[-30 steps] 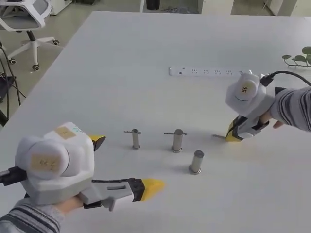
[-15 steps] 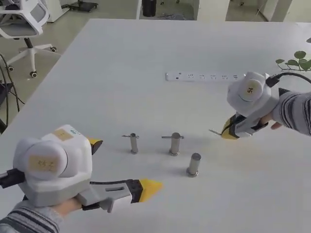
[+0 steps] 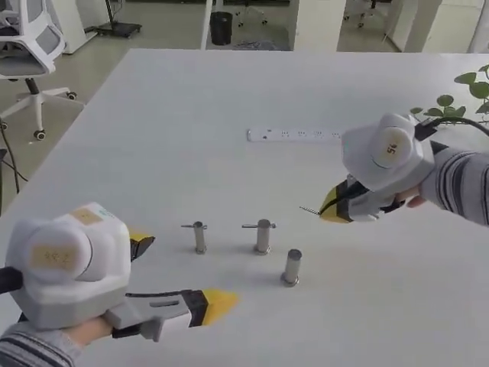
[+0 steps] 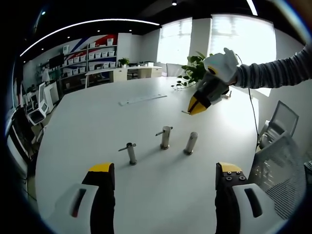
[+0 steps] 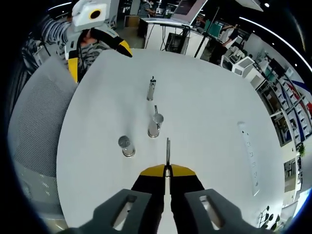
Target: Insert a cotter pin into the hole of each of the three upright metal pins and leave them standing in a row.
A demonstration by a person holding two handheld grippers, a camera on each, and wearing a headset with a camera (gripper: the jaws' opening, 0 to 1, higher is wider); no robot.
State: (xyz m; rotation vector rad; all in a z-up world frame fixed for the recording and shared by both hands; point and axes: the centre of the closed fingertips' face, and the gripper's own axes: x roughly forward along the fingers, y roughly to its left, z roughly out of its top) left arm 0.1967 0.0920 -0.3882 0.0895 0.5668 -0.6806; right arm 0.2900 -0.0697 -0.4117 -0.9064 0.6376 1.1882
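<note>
Now the right gripper [image 3: 330,212] has come up off the table [image 3: 153,138]. A second ago its yellow tips were down on the surface at a loose cotter pin. They now hang in the air with that cotter pin [image 3: 309,210] clenched between them, its thin shaft sticking out toward 9 o'clock in the head view. The left gripper [image 3: 179,274] has kept its place at 7 o'clock of that view, jaws still spread wide with nothing between them.

The three metal pins stand upright as before. The left pin [image 3: 199,238] and middle pin [image 3: 263,237] each carry one of the fitted cotter pins [image 3: 252,225] crosswise through the top. The bare pin [image 3: 291,267] stands near the middle pin, at its 4 o'clock, out of line with the other two.

A hand in a striped sleeve [image 3: 458,180] brings the right gripper in from 3 o'clock, nose tilted down toward 8 o'clock, at about 2 o'clock from the bare pin and well apart from it. In the right gripper view the held cotter pin runs straight toward 12 o'clock, its end just short of the middle pin, and the bare pin is at 10 o'clock of the tips. The left gripper lies low and points toward 3 o'clock. In its own view, the three pins stand at 12 o'clock beyond the jaws.
</note>
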